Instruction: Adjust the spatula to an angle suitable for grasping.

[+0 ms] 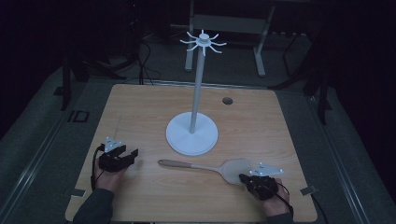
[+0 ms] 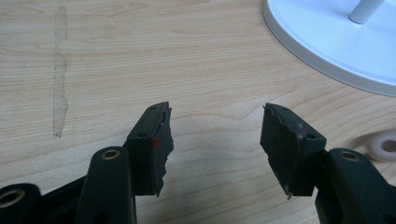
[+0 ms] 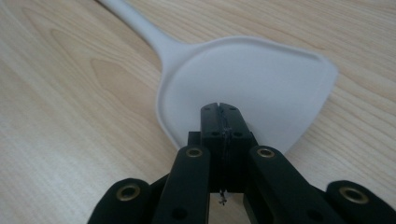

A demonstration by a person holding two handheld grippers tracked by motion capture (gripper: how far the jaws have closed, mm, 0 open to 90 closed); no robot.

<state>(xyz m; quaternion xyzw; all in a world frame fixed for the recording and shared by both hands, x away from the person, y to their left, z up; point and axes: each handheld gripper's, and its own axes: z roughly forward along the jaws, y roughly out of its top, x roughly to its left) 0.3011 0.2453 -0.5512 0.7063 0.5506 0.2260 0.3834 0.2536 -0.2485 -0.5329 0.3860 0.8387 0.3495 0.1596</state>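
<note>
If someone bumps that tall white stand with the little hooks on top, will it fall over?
Probably not from a light bump: the stand has a wide round base flat on the table, which should steady it. A hard push near the hooks might tip it, since the pole is tall and thin. It looks like smooth plastic, so it may slide first.

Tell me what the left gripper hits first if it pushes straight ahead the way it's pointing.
Probably the white stand base: the open left gripper points across bare table toward its rim, though it may pass just beside it.
</note>
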